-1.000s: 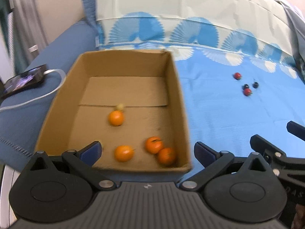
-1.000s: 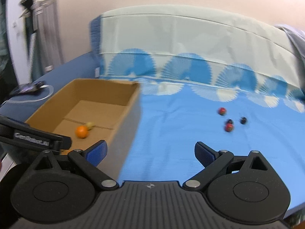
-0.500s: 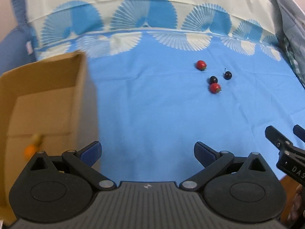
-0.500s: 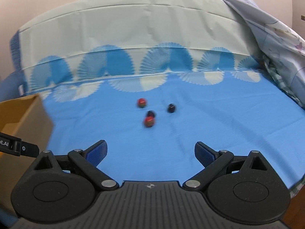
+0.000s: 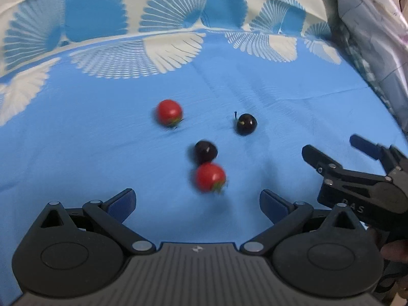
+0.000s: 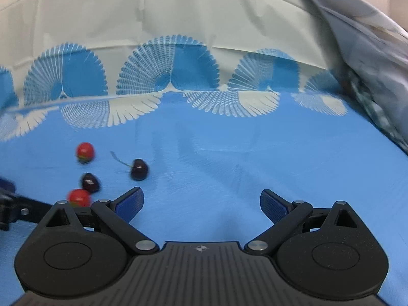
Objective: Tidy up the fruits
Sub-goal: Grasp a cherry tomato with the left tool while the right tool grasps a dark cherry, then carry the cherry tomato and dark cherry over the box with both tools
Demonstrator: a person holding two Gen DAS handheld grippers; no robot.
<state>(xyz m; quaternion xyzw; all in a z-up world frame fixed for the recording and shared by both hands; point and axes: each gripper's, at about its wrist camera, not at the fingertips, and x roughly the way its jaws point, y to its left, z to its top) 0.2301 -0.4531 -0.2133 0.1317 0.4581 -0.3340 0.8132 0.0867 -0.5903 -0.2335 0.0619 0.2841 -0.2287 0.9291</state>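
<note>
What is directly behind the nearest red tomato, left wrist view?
A dark cherry sits just behind the nearest red tomato, apparently touching; their contact point is hidden by blur.

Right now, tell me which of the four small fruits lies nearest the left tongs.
The near red tomato, straight ahead of the open left tongs. It touches a dark cherry; the stemmed cherry and the other tomato lie farther off.

The blue sheet (image 5: 76,140) lies bare left of the fruit. The near tomato (image 5: 210,177) and near cherry (image 5: 206,150) touch, leaving no gap. The far tomato (image 5: 169,111) and far cherry (image 5: 246,124) stand apart. The right gripper (image 5: 339,148) blocks the right side.
</note>
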